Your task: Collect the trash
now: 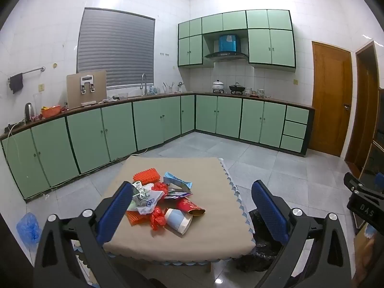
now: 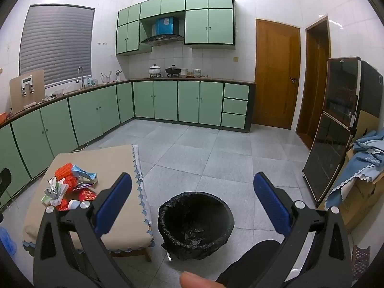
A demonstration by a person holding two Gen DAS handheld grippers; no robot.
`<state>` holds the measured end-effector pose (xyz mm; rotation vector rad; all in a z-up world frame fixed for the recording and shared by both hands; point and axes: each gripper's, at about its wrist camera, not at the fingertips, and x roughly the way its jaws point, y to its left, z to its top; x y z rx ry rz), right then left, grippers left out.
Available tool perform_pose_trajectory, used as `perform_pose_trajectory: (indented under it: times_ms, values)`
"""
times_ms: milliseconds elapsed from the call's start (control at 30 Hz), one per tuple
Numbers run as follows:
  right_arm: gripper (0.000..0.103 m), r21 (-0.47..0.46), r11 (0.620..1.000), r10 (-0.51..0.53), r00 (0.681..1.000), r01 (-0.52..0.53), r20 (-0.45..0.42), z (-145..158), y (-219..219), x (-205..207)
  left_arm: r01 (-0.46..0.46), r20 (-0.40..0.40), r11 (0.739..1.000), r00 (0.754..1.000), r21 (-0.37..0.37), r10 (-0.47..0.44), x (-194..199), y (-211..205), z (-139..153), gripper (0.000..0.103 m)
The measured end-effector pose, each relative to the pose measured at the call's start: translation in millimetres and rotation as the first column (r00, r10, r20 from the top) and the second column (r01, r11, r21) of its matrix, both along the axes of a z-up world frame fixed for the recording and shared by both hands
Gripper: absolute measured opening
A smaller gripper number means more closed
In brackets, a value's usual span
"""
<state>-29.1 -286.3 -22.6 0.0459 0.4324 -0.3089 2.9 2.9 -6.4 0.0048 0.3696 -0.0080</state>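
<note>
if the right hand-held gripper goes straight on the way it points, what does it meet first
Probably the bin with the black liner: it sits on the floor between the open fingers of the right hand-held gripper, ahead and below. Depth is unclear; it may pass over the rim.

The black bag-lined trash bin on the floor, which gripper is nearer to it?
Right. The right gripper hovers open directly above the black bag-lined trash bin; the left gripper hovers open over the table's trash pile.

The left camera looks down at the table (image 1: 182,247). The right camera looks down at the bin (image 2: 195,223). Both see the table and the green cupboards (image 1: 153,120).
</note>
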Motion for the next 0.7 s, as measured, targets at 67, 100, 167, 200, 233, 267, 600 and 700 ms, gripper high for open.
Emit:
perform_pose_trajectory:
  times_ms: [67, 100, 167, 200, 233, 267, 600, 700]
  values:
    - [0.098, -0.002, 1.0, -0.003, 1.0, 0.003, 0.003, 0.0, 0.0, 0.5, 0.001, 0.0, 1.0, 1.0, 0.0, -0.001, 0.8, 0.1, -0.2, 0.097]
    - [0.098, -0.003, 1.0, -0.002, 1.0, 0.003, 0.004, 0.5, 0.1, 0.4, 0.001, -0.001, 1.0, 1.0, 0.0, -0.001, 0.4, -0.1, 0.4, 0.097]
    - [0.098, -0.005, 1.0, -0.002, 1.0, 0.002, 0.005, 0.9, -0.2, 0.7, -0.001, 0.001, 1.0, 1.0, 0.0, 0.001, 0.1, 0.3, 0.2, 0.097]
    - [0.098, -0.005, 1.0, -0.002, 1.0, 0.002, 0.006, 1.0, -0.9, 0.8, 0.0, 0.002, 1.0, 1.0, -0.001, 0.0, -0.4, 0.0, 0.5, 0.097]
    - [0.098, -0.007, 1.0, 0.0, 1.0, 0.001, 0.008, 2.1, 0.4, -1.0, -0.001, 0.003, 1.0, 1.0, 0.0, 0.001, -0.5, -0.2, 0.5, 0.097]
    - [0.098, -0.008, 1.0, 0.001, 1.0, 0.0, 0.009, 2.4, 0.3, -1.0, -0.002, 0.003, 1.0, 1.0, 0.001, 0.002, -0.3, -0.9, 0.3, 0.097]
    - [0.098, -0.017, 1.0, 0.005, 1.0, -0.004, 0.01, 6.4, 6.4, -1.9, -0.003, -0.004, 1.0, 1.0, -0.002, 0.003, -0.8, -0.8, 1.3, 0.097]
    - [0.098, -0.017, 1.0, 0.003, 1.0, -0.003, 0.01, 6.5, 6.0, -1.9, -0.005, -0.003, 1.0, 1.0, -0.005, 0.005, -1.1, 0.5, 1.3, 0.097]
